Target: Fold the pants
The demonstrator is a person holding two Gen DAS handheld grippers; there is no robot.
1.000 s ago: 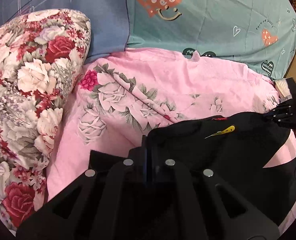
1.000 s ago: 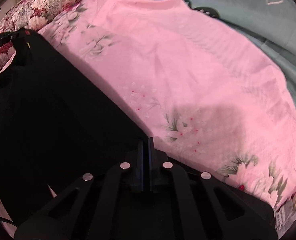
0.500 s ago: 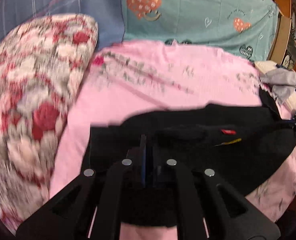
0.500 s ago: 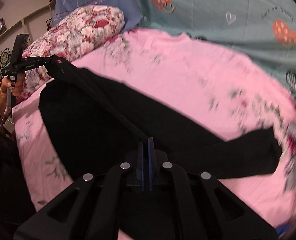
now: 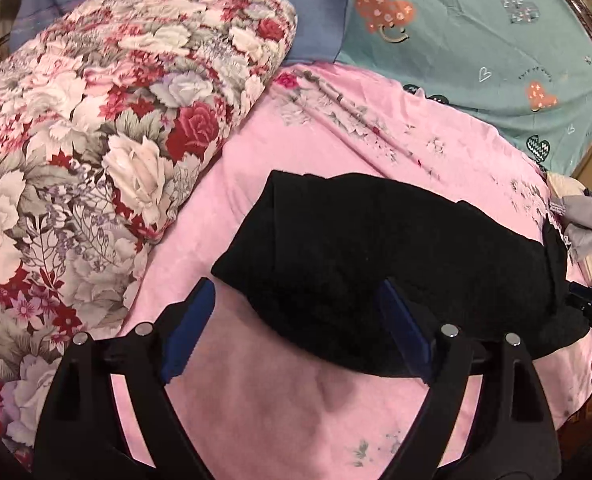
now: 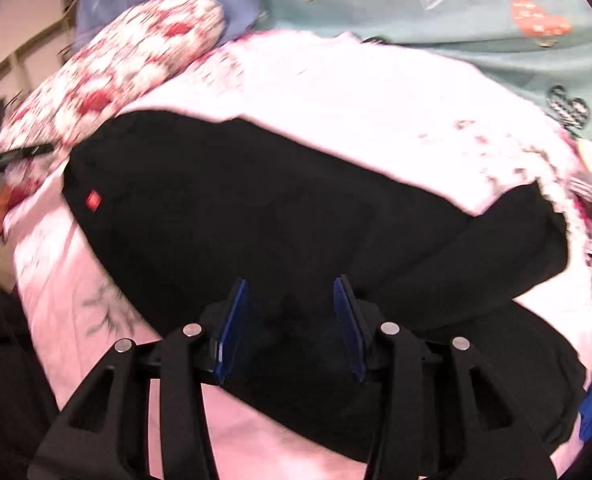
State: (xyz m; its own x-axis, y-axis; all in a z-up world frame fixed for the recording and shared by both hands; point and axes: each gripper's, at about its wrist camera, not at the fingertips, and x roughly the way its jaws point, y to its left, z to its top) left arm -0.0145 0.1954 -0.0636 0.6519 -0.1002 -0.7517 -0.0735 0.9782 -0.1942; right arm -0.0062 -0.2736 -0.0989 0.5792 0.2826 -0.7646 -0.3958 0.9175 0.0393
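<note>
Left wrist view has your left gripper opening wide, the near edge of the pants lying loose between the pads, nothing pinched. Right gripper is opening too, about halfway, with black cloth under and between its pads but not clamped. The pants lie folded over on the pink sheet, just beside the floral quilt. My worry: pull back low and a pad drags that top layer, undoing the fold. The right leg end also looks skewed, so the next fold could go crooked.
</note>
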